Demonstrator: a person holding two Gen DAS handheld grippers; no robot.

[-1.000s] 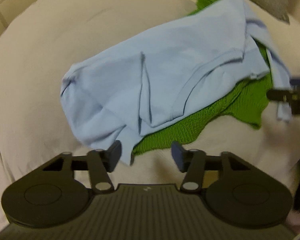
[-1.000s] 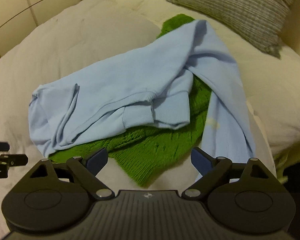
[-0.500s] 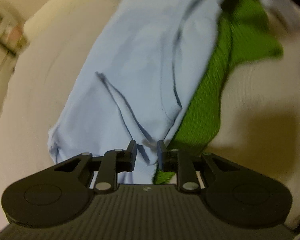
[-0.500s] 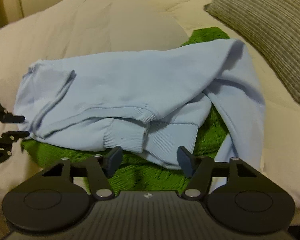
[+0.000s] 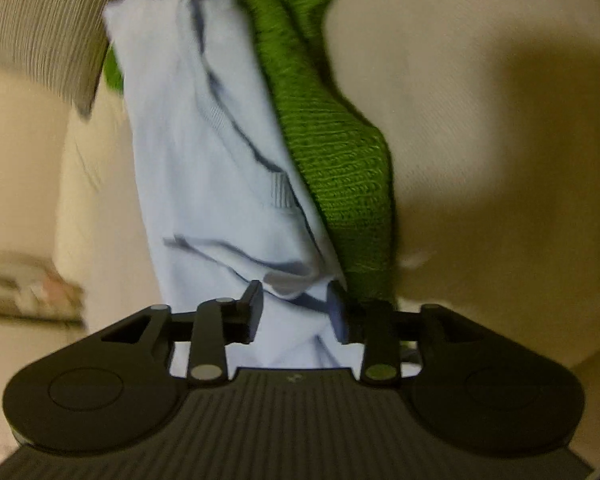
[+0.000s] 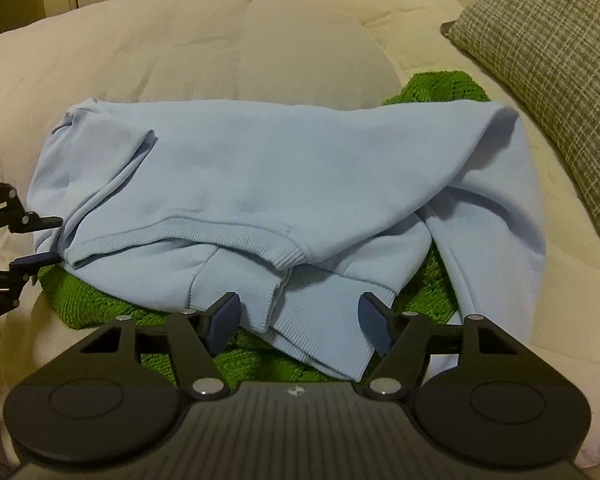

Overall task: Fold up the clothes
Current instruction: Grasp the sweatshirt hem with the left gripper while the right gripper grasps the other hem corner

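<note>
Pale-blue ribbed-hem sweatshirt (image 6: 284,184), lying long-axis left-to-right over a green knit sweater (image 6: 96,300) on your bed: left gripper (image 5: 296,312) pinches its left end, right gripper (image 6: 300,320) spread around the near hem.

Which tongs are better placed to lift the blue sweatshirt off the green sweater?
Left, probably: the left tongs have blue sweatshirt fabric between their fingers; the right tongs are open around its cuff.

We see a pale blue sweatshirt (image 6: 284,184) over a bright green knit (image 6: 88,300), cream bedding (image 6: 220,40), and at two o'clock a grey-and-white crosshatched pillow (image 6: 556,60).
</note>
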